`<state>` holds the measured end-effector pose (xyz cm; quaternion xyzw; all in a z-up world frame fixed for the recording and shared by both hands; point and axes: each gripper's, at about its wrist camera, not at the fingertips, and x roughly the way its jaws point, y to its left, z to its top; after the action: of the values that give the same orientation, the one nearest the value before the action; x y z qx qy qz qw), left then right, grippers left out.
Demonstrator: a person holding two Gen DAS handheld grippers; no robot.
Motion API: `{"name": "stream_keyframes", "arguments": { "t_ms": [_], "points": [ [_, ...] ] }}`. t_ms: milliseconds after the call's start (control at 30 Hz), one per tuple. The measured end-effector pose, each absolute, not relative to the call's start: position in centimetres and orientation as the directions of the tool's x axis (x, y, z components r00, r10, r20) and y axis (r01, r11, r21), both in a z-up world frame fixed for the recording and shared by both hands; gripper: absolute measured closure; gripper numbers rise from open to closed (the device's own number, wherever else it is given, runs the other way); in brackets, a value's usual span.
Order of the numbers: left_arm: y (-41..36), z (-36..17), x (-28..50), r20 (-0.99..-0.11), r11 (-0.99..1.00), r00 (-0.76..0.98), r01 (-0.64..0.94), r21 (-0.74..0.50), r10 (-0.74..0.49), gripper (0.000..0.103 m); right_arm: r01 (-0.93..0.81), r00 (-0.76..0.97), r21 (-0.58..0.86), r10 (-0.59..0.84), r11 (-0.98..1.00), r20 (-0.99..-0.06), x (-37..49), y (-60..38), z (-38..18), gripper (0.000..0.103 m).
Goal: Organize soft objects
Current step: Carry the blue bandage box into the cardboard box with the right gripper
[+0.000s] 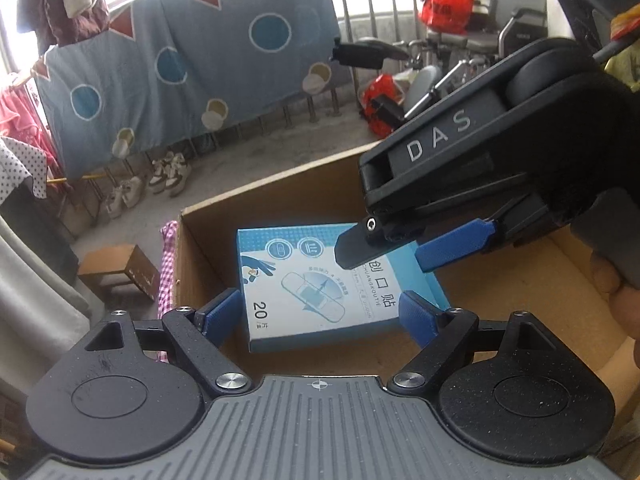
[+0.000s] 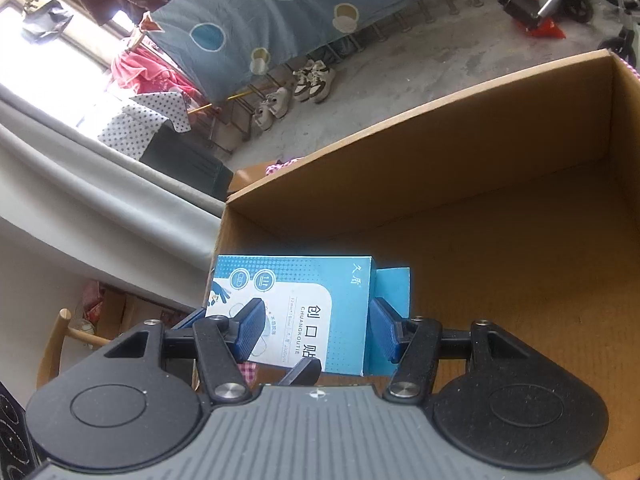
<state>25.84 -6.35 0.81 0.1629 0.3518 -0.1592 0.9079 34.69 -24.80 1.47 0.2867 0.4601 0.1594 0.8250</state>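
We are at the placing step: the blue bandage box [image 2: 296, 312] lies on the floor of the cardboard box [image 2: 480, 168], near its left corner. Our right gripper [image 2: 316, 328] hangs over it, jaws wide, apparently gripping nothing. Our left gripper [image 1: 320, 312] also stands wide. Next we likely lift clear and fetch another item.

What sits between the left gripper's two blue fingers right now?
In the left wrist view, the blue bandage box lies between the open left gripper fingers, on the cardboard box floor. The right gripper reaches over it from the right.
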Motion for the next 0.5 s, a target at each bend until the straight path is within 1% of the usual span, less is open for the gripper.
{"name": "stream_keyframes", "arguments": {
  "t_ms": [167,200,267,400,500],
  "points": [
    [-7.1,-0.3,26.8,-0.719,0.892,0.686,0.388,0.232,-0.111,0.017,0.048,0.5,0.629,0.527,0.776,-0.687,37.2,-24.4,-0.9,0.042],
    [-7.4,-0.1,26.5,-0.715,0.891,0.691,0.388,0.237,-0.111,0.016,0.056,0.491,0.632,0.53,0.773,-0.691,37.6,-24.3,-1.4,0.042],
    [-7.6,0.2,26.2,-0.707,0.887,0.698,0.392,0.245,-0.113,0.011,0.072,0.48,0.626,0.523,0.776,-0.704,37.9,-24.3,-2.1,0.042],
    [-7.6,1.3,25.1,-0.683,0.884,0.721,0.39,0.258,-0.119,0.008,0.095,0.473,0.631,0.522,0.77,-0.709,37.8,-24.6,-2.2,0.042],
    [-7.2,2.7,24.2,-0.662,0.894,0.736,0.382,0.235,-0.14,0.007,0.099,0.485,0.634,0.519,0.767,-0.704,37.1,-25.0,-1.1,0.042]
  ]
}}
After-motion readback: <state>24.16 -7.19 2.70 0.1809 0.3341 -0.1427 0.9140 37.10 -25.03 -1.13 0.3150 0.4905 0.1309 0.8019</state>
